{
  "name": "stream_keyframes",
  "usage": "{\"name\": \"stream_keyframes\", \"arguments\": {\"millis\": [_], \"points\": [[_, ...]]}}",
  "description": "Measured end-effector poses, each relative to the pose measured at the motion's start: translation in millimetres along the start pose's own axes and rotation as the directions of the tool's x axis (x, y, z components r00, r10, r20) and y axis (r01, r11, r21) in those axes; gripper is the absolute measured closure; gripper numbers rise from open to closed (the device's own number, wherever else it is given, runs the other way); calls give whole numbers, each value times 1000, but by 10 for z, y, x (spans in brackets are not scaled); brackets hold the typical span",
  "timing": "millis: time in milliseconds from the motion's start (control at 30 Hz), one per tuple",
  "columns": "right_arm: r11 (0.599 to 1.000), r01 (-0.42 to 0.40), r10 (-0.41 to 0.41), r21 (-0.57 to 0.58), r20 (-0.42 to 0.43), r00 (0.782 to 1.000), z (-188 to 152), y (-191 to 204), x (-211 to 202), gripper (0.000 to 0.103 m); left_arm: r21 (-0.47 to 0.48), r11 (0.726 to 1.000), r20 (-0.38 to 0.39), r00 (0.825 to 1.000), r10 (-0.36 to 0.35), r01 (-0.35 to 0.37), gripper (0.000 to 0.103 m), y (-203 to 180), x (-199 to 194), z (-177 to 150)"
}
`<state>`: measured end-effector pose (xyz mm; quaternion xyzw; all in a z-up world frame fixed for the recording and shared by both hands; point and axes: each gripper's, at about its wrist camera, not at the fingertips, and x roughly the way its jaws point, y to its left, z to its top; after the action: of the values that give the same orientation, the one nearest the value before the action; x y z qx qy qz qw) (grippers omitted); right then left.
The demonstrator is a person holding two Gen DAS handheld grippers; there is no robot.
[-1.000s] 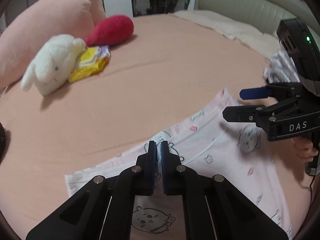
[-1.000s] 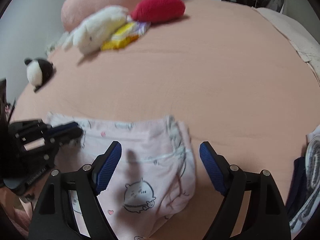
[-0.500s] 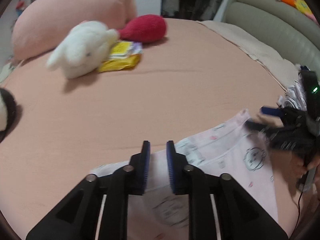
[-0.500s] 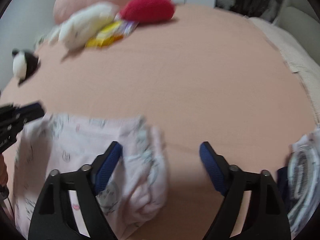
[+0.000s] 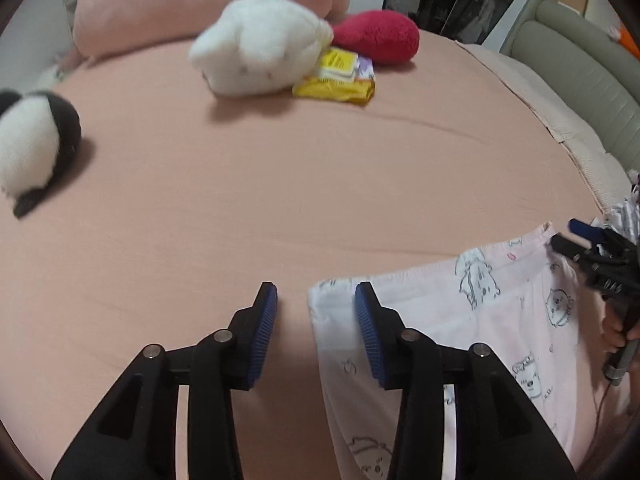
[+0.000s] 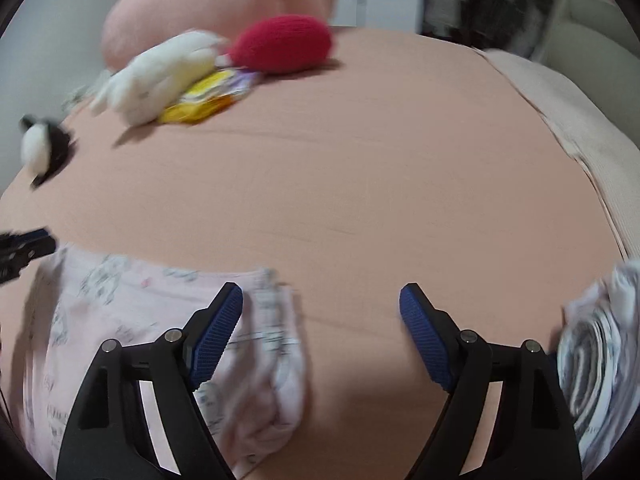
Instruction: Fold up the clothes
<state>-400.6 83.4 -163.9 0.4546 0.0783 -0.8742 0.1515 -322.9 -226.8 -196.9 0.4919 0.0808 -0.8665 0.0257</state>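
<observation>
pink garment [image 5: 500, 320] lies flat on the bed [image 5: 280, 200], far edge laid down; we read this fold as placed. left hand-held gripper [image 5: 316, 332] has just been opening, now half open, off the cloth corner and holding nothing. right hand-held gripper [image 6: 320, 332] is wide, empty, over the garment's bunched right end.

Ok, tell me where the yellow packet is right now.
In the left wrist view the yellow packet lies toward the far end of the bed, tucked against the white plush toy on its left, with the red cushion just behind.
</observation>
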Motion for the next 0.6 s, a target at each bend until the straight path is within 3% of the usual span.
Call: {"name": "stream_keyframes", "arguments": {"millis": [33, 100, 267, 333, 467, 600], "points": [[1000, 13, -14, -27, -23, 1000, -23, 29, 55, 22, 23, 1000, -9, 1000, 5, -5, 60, -33, 32, -21], [999, 41, -42, -24, -41, 998, -67, 10, 143, 21, 82, 995, -23, 999, 49, -47, 77, -133, 109, -71], [994, 50, -47, 100, -26, 999, -29, -230, 87, 21, 2, 991, 34, 991, 132, -133, 78, -58, 28, 21], [990, 74, -74, 119, -2, 997, -12, -299, 9, 21, -28, 993, 64, 991, 114, -113, 78, -50, -50, 62], [991, 8, -8, 137, -1, 1000, 65, -413, -104, 21, -19, 1000, 81, 997, 2, 0, 77, -204, -123, 115], [992, -43, 48, 120, -46, 998, 89, -307, -28, 21, 93, 992, 20, 996, -86, 83, 77, -620, -61, 99]]}}
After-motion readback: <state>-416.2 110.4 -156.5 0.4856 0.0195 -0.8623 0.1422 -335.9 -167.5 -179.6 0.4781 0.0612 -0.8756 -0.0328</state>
